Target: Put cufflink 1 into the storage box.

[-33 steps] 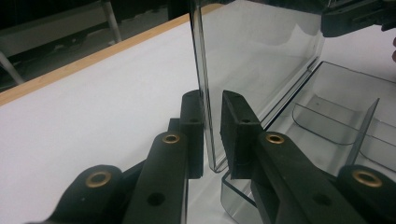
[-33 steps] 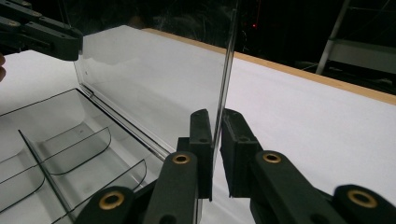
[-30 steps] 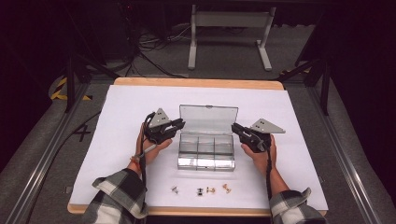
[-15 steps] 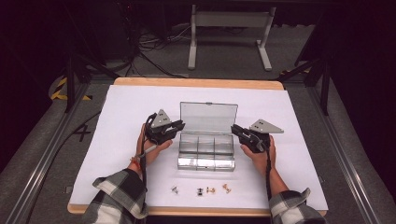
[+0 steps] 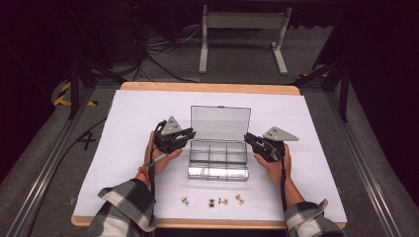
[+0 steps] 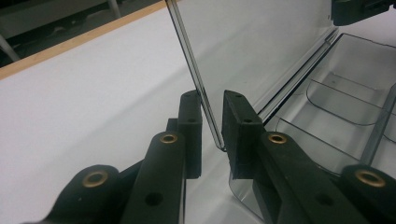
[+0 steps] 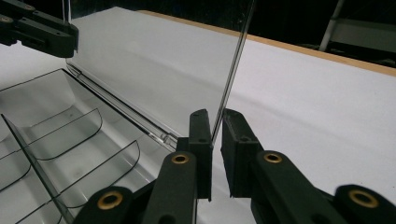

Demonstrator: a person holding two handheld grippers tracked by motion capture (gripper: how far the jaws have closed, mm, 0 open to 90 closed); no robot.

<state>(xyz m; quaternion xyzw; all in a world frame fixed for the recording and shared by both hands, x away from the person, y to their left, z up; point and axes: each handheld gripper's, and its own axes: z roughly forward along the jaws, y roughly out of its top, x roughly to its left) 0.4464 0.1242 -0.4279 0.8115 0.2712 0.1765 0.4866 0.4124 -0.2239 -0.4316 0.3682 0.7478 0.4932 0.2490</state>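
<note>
A clear plastic compartment box (image 5: pixel 218 158) sits mid-surface on a white surface (image 5: pixel 123 128), its lid (image 5: pixel 220 122) raised upright at the far side. The left tongs (image 5: pixel 190 134) are nearly closed around the lid's left edge, a slight gap showing in the left gripper view (image 6: pixel 212 128). The right tongs (image 5: pixel 247 137) straddle the lid's right edge likewise (image 7: pixel 216 135), almost clenched. Small metal parts (image 5: pixel 213 200) lie in a row near the front of the surface.

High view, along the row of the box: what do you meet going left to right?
Left gripper → clear compartment box with its lid raised → right gripper, all on the white table.
</note>
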